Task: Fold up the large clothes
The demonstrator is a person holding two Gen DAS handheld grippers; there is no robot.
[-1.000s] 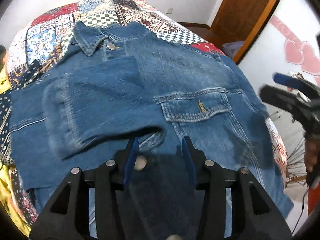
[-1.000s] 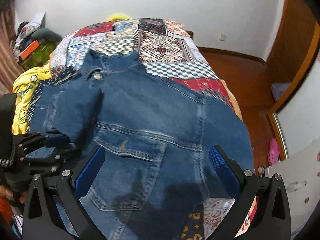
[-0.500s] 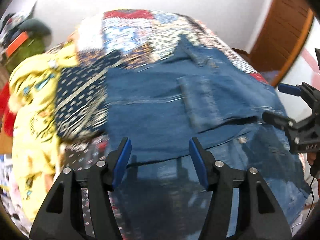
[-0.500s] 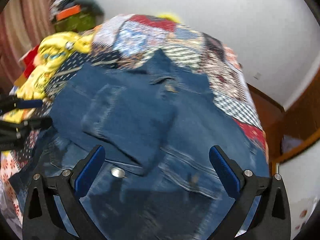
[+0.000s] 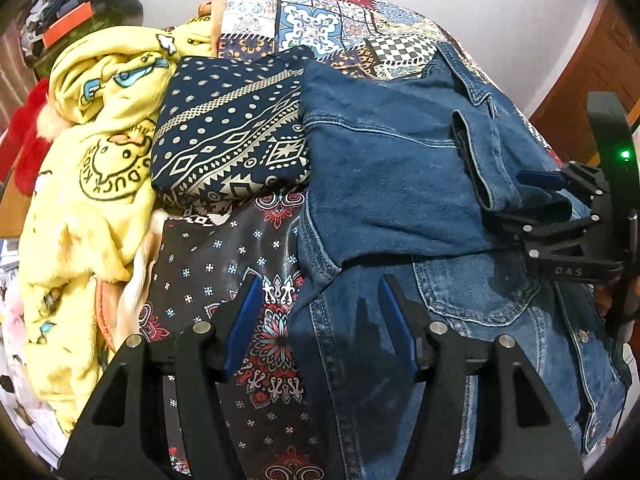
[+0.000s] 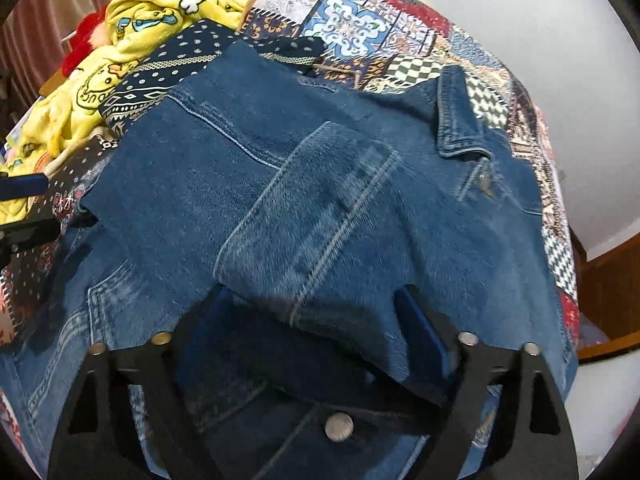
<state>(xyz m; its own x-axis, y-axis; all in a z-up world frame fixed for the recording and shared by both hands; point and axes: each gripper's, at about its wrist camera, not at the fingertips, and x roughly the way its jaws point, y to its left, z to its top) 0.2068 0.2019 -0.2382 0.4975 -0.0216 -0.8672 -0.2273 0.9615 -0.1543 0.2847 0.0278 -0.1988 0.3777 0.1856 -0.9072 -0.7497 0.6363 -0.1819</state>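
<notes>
Jacket: we see the denim jacket [image 6: 320,200] spread on the patchwork bedspread [image 5: 320,24], one sleeve [image 6: 312,220] folded across its front.
Left gripper [image 5: 320,320]: our fingers stand half apart above the jacket's edge, gripping nothing.
Right gripper [image 6: 312,320]: our fingers are closing, the sleeve cuff between them.

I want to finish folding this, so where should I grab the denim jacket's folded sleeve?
Take the sleeve at its cuff end, coming from the near side. That edge lies free on top of the jacket, and the right gripper is closing around it.
</notes>
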